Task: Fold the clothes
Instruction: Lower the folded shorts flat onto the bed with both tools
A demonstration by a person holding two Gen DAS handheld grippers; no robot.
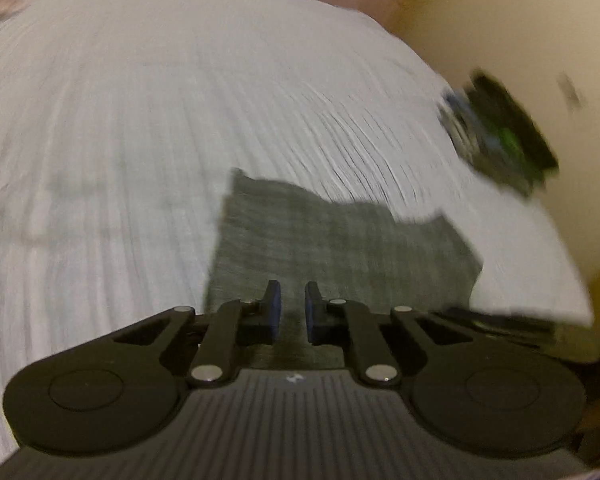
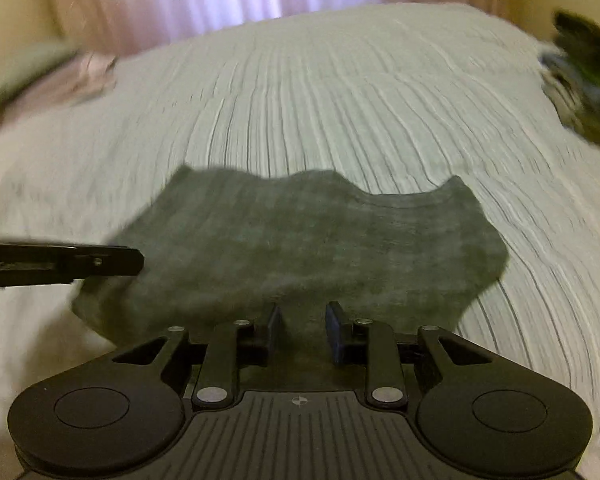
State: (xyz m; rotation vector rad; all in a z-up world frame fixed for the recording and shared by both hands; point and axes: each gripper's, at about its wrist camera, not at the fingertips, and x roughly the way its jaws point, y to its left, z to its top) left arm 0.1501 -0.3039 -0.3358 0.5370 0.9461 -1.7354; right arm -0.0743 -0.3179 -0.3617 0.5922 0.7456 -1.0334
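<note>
Blurrily seen: dark grey garment [image 2: 300, 240] flat on ribbed white bed [image 2: 340, 100]; left tool [image 1: 293, 306] and right tool [image 2: 303, 330] above it, jaws parted, empty.

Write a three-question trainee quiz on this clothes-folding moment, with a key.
1. True or false: the grey garment lies on a ribbed white bedspread.
2. Where is the dark clothes pile in the right wrist view? A. far right edge of the bed B. under the gripper C. on the floor
3. Fill in: the fingers of the right gripper and the left gripper both stand ____, holding nothing.

Key: 1 true; 2 A; 3 apart (open).
</note>
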